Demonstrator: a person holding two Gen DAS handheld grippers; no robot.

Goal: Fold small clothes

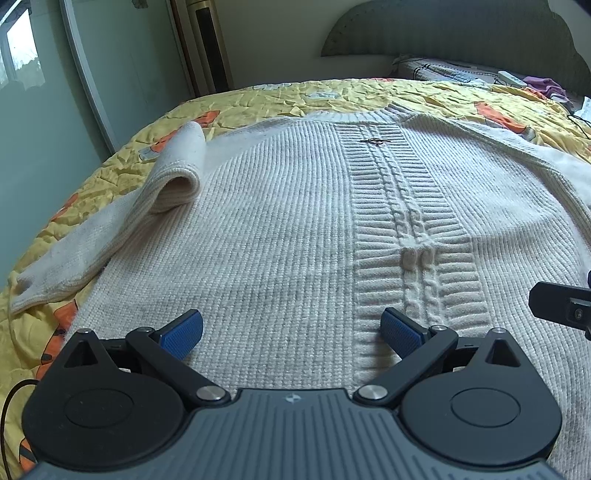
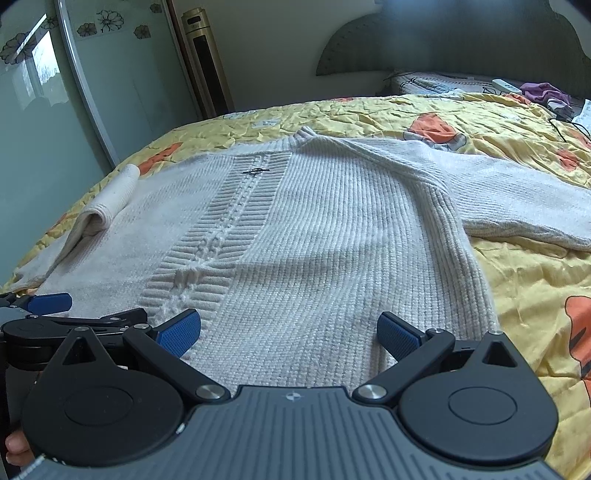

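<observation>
The bed (image 1: 332, 92) carries a yellow quilt (image 2: 517, 280) with orange prints. A grey headboard (image 1: 443, 33) stands at its far end, a glass door (image 2: 44, 110) on the left, and a tall gold-coloured unit (image 2: 203, 62) in the corner.

The sweater (image 1: 277, 221), white and ribbed, lies flat on the quilt, front up, collar toward the headboard. A cable band (image 1: 402, 221) runs down its centre, with a small metal clasp (image 1: 373, 141) near the collar. The left sleeve (image 1: 110, 229) lies beside the body, its cuff curled over into a loop. The right sleeve (image 2: 498, 192) stretches sideways across the quilt; its end is cut off at the frame edge.

Near the headboard lie a pillow (image 2: 436, 83), a purple cloth (image 2: 543, 92), a white remote (image 2: 506, 86) and a black cable (image 2: 565, 127); the small items are hard to make out.

The left tongs (image 1: 291, 330) are spread wide over the hem, left of the cable band, holding nothing. The right tongs (image 2: 288, 330) are spread wide over the hem near the right edge, holding nothing. The hem itself is hidden behind both bodies, so contact cannot be told.
</observation>
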